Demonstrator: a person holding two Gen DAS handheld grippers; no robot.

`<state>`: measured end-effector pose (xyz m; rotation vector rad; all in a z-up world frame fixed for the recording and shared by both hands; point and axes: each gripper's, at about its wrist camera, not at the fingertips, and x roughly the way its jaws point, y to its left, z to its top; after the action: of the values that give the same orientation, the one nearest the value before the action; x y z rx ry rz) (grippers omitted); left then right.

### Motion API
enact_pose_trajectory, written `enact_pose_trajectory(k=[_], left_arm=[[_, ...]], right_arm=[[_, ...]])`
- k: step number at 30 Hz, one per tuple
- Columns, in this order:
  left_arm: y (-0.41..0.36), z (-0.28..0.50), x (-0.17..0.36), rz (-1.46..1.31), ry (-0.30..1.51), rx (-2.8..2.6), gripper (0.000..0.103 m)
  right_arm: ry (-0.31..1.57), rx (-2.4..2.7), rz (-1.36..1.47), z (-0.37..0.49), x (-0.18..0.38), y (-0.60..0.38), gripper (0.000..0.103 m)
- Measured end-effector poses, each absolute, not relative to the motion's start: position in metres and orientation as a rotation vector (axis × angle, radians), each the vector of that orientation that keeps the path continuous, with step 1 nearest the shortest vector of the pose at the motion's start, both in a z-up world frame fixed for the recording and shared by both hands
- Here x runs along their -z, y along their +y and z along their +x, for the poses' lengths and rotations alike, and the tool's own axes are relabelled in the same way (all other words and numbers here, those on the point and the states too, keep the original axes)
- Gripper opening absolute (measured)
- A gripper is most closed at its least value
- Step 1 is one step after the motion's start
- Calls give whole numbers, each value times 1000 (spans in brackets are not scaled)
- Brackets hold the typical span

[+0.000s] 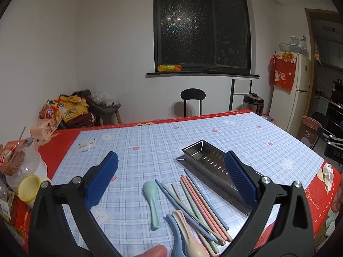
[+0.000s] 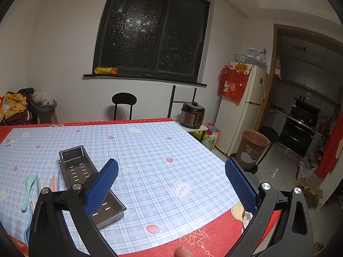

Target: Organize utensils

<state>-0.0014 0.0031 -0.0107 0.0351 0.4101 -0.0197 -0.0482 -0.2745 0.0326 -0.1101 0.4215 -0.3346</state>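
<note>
— While both tools hang above the table (image 1: 214, 132), what is listed?

— Item one: steel tray (image 1: 211, 168), long, narrow, slotted floor, nothing in it. It lies slantwise, far end toward 11 o'clock in the left view. Item two: chopsticks (image 1: 197, 201), pastel blue, pink and green, fanned loosely just beside the tray's 8 o'clock side. Item three: mint spoon (image 1: 151, 201), apart from the fan at its 9 o'clock. Item four: more spoons (image 1: 184, 233), blue and beige, overlapping at 6 o'clock.

— And the grippers?

— Left gripper (image 1: 171, 182): jaws spread wide, holding nothing, above the chopsticks. Right gripper (image 2: 171, 184): likewise wide and unloaded, over bare checked cloth at the tray's 3 o'clock.

— Free room?

— Cloth open from 12 to 3 o'clock in the right view; table edge runs close at 4 o'clock. Jars and bags (image 1: 23, 171) crowd the 9 o'clock edge in the left view.
</note>
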Motion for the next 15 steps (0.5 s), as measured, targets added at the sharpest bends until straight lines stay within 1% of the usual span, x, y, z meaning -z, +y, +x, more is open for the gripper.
enact_pose_trajectory(k=[7,15], left_arm=[[-2,4,19,81,454,-49,98],[13,5,28,0,492,72,98]], right_arm=[[436,319,-103,-45,-29,-274,98],[460,163,-30,-37,-19,-273,98]])
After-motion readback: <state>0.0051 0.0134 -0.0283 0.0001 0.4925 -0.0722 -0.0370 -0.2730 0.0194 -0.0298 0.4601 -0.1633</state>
